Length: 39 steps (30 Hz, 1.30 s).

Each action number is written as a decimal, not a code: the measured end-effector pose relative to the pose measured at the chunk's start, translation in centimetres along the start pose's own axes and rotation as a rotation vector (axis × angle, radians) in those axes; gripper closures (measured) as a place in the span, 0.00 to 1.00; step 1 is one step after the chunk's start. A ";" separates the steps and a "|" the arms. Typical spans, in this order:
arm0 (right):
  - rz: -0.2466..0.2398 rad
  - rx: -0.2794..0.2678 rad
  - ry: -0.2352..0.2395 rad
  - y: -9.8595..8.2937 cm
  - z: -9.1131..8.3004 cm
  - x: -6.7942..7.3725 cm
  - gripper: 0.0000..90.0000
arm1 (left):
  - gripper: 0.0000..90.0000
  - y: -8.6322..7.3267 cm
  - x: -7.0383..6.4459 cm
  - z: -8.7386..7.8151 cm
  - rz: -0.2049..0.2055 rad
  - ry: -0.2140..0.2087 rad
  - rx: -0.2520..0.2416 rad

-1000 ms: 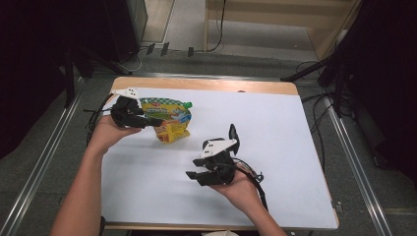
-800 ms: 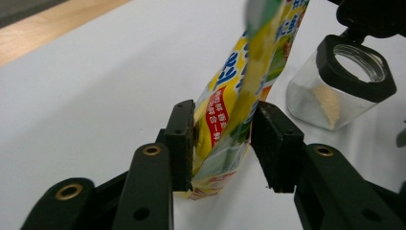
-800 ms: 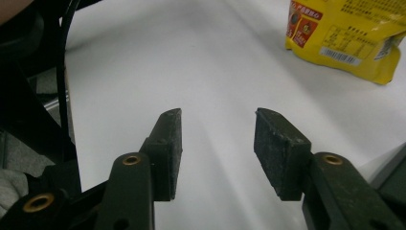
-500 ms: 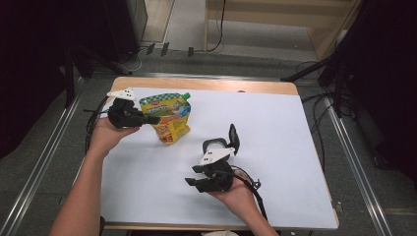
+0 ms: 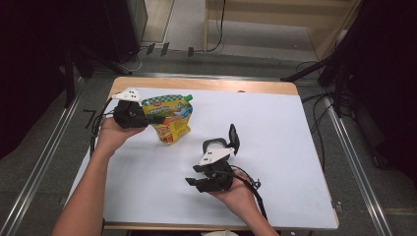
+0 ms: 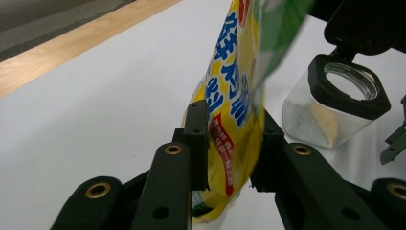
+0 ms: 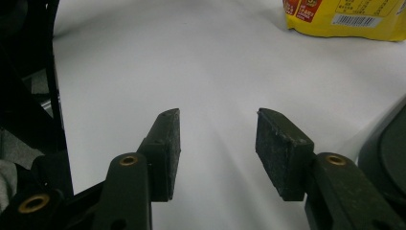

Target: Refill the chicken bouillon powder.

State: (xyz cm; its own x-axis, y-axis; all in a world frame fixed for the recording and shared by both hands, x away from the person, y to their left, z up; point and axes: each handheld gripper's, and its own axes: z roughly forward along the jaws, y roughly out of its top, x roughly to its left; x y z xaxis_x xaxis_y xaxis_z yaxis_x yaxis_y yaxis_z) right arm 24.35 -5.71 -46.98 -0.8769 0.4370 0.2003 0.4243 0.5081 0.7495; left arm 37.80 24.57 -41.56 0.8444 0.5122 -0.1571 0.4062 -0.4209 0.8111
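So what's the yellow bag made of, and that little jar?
The yellow pouch looks like thin, glossy printed plastic film: it creases and bends where the left gripper pinches it. The jar seems clear glass or hard plastic, see-through, with a matt black rim.

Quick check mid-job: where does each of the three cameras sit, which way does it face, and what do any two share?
High view: above the person's side, facing forward and down on the table; both forearms, left tongs and right tongs show.
Left gripper view: rides the left tongs, looking along its jaws shut on the pouch, jar beyond.
Right gripper view: rides the right tongs, jaws open over bare table.
Shared: all three show the pouch.
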 end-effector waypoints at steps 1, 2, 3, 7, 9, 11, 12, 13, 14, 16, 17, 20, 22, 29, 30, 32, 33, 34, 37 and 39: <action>0.000 0.000 0.000 0.0 0.0 0.0 0.58 | 0.81 0.0 0.1 0.1 -0.002 0.001 -0.004; 0.000 0.000 0.000 0.0 0.0 0.0 0.58 | 0.79 -0.1 0.1 0.3 -0.010 -0.006 -0.006; 0.000 0.002 0.000 0.0 0.0 0.0 0.58 | 0.78 -0.1 0.2 0.3 -0.012 -0.014 -0.007; -0.001 0.001 -0.001 0.0 0.0 0.0 0.58 | 0.82 -0.1 0.1 0.4 0.001 -0.006 -0.010; -0.002 0.002 0.000 0.0 0.1 0.0 0.58 | 0.90 0.1 -0.1 0.3 0.015 0.002 0.004; -0.005 0.003 0.000 0.0 0.1 0.1 0.58 | 0.95 0.1 -0.1 0.2 0.010 0.001 0.009; -0.004 0.004 0.001 0.0 0.1 0.1 0.58 | 0.95 0.1 -0.1 0.2 0.001 -0.005 0.010; -0.003 0.005 0.001 0.0 0.2 0.1 0.58 | 0.96 0.2 -0.1 0.1 -0.006 -0.003 0.009; -0.003 0.006 0.000 0.0 0.2 0.1 0.58 | 0.96 0.2 0.0 0.1 -0.013 -0.001 0.011; -0.003 0.007 0.001 -0.1 0.2 0.1 0.58 | 0.98 0.3 0.1 0.0 -0.047 -0.009 -0.002; -0.003 0.007 0.000 -0.1 0.2 0.1 0.58 | 0.99 0.3 0.1 -0.1 -0.057 -0.004 -0.008; 0.001 0.004 0.002 -0.1 0.2 0.1 0.58 | 1.00 0.7 0.1 -0.3 -0.069 0.005 0.005; 0.004 0.004 0.002 -0.1 0.2 0.1 0.58 | 1.00 1.1 -0.2 -0.4 -0.069 0.024 0.014; -0.003 0.001 0.000 -0.2 0.3 0.1 0.58 | 1.00 2.8 -1.8 -1.8 -0.068 0.028 0.054; -0.005 0.001 0.000 -0.2 0.3 0.1 0.58 | 1.00 3.0 -2.1 -2.0 -0.062 0.031 0.062; -0.012 0.005 0.001 -0.2 0.5 0.3 0.58 | 1.00 3.2 -2.5 -2.6 -0.059 0.028 0.066; -0.016 0.005 0.002 -0.2 0.5 0.4 0.58 | 1.00 3.3 -2.7 -3.0 -0.064 0.029 0.063; -0.030 -0.001 0.002 -0.2 0.6 0.5 0.57 | 1.00 3.4 -2.9 -3.3 -0.068 0.027 0.061; -0.067 -0.022 0.001 -0.2 1.0 0.7 0.56 | 1.00 3.6 -3.8 -4.1 -0.082 0.030 0.063; -0.071 -0.032 0.004 -0.2 1.3 0.8 0.56 | 1.00 3.8 -4.2 -4.5 -0.092 0.024 0.060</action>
State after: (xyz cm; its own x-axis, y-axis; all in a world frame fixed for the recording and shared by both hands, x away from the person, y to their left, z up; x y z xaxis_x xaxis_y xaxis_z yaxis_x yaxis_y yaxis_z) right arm 23.86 -4.46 -47.78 -0.9054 0.3977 0.1484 0.3537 0.5137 0.7817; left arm 34.24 24.18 -35.33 0.7943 0.5680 -0.2157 0.5028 -0.4150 0.7583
